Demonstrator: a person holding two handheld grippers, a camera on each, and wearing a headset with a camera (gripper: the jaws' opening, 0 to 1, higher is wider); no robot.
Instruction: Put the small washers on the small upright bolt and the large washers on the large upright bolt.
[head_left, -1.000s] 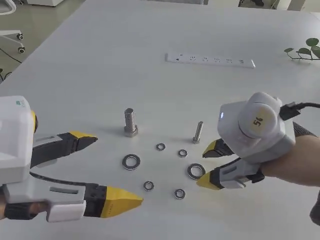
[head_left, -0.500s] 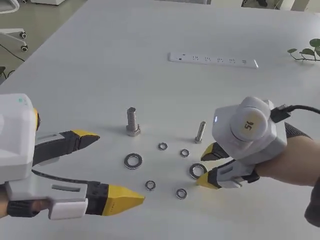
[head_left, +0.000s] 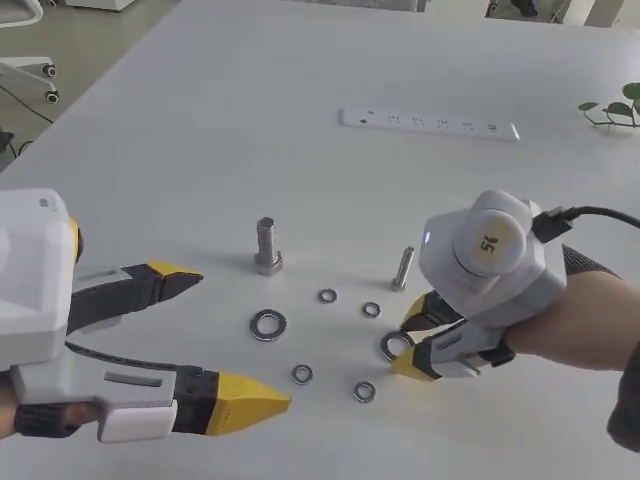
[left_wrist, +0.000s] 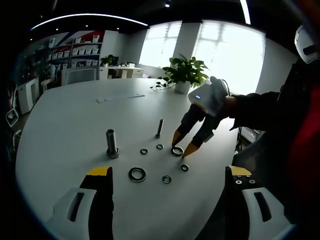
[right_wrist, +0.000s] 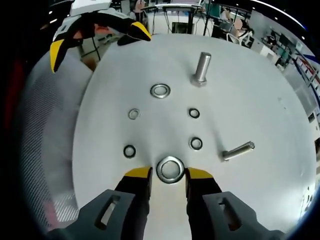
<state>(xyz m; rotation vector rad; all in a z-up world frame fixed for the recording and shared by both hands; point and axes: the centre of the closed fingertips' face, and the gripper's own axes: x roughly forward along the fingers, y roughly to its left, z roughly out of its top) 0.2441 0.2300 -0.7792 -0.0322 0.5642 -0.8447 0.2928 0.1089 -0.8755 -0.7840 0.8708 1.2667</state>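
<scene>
Yellow-tipped right gripper, jaws parted, brackets a large steel ring washer at lower centre; left gripper open, lower left.

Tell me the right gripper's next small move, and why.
Probably close the jaws. The right gripper is open, with one jaw on each side of a large washer that lies flat on the table, so a squeeze should grip it before any lift toward the large bolt.
</scene>
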